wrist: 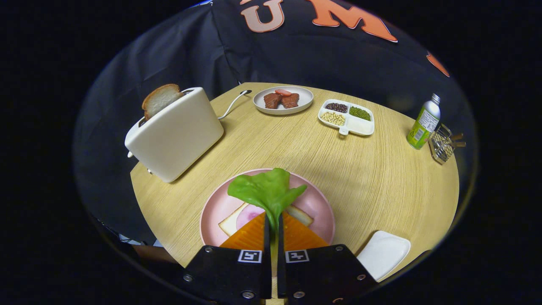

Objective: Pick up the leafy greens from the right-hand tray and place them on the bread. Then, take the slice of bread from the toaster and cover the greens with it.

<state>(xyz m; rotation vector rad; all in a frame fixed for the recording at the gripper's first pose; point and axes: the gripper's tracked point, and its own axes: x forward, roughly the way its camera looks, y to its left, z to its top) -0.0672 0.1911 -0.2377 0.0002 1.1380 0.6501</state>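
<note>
Your gripper (pixel 273 222) has its fingers pressed nearly together, pinching the stem of the leafy greens (pixel 266 190) between them. The leaf stands up just ahead of the fingertips and fans out toward 12 o'clock, over the pink plate (pixel 318 202).

On that plate, directly beneath the leaf, lies a slice of bread (pixel 231 223) with a round pink slice (pixel 250 215) on top of it. Whether the leaf touches either one cannot be told from this angle; the fingers cover the near part of the plate.

At 10 o'clock from the plate stands the toaster (pixel 175 135), tilted in this view, with a second slice of bread (pixel 160 99) sticking up out of its slot. Its cord (pixel 232 103) runs across the table (pixel 381 178) toward the far edge.

At 12 o'clock, well beyond the plate, a grey plate (pixel 305 101) carries brown meat pieces (pixel 281 101). Just beside it, toward 1 o'clock, a white divided dish (pixel 360 126) holds dark, green and pale beans in separate compartments.

At 2 o'clock, near the table's edge, a green-labelled bottle (pixel 423 123) stands upright, with a wire basket (pixel 442 146) just beside it.

At 4 o'clock from your fingers, close to the near edge, sits a white tray (pixel 383 252).
</note>
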